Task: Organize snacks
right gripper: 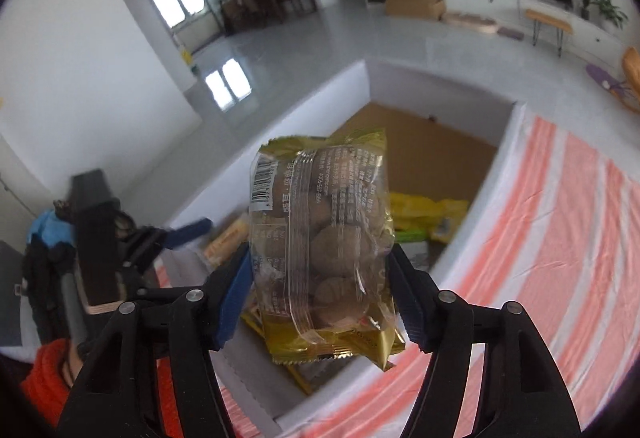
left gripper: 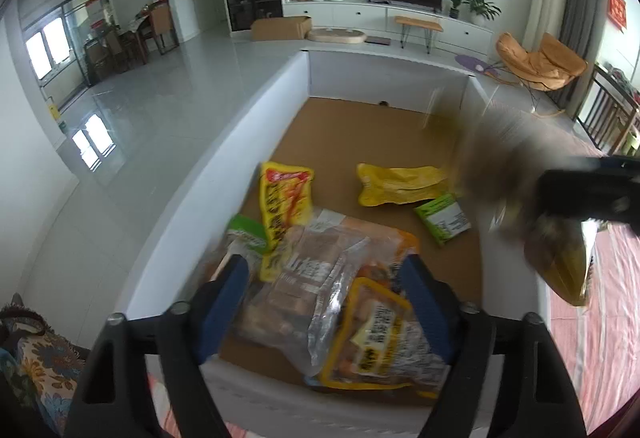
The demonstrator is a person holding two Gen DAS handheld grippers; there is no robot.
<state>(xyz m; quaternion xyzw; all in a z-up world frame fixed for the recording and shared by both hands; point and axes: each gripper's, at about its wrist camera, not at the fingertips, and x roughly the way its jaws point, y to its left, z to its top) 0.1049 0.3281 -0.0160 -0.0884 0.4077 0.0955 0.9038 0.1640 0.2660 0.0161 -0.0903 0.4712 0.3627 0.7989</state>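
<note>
A white-walled cardboard box (left gripper: 224, 174) holds several snack packs: a yellow pack (left gripper: 286, 198), a second yellow pack (left gripper: 400, 184), a green packet (left gripper: 442, 218) and a clear bag of brown snacks (left gripper: 316, 278). My left gripper (left gripper: 324, 302) hangs over the box's near end; its jaws stand apart on either side of the clear bag and a yellow-edged pack (left gripper: 376, 338). My right gripper (right gripper: 320, 294) is shut on a gold-and-clear pack of round brown snacks (right gripper: 324, 242), held above the box (right gripper: 496, 174). That pack shows blurred in the left wrist view (left gripper: 556, 254).
The box stands on a pink-and-white striped cloth (right gripper: 560, 238). Beyond it is a tiled floor, a TV cabinet (left gripper: 400, 18), a small wooden bench (left gripper: 418, 24), a cardboard carton (left gripper: 280, 28) and an orange chair (left gripper: 540, 62). A patterned cushion (left gripper: 36, 354) lies at the lower left.
</note>
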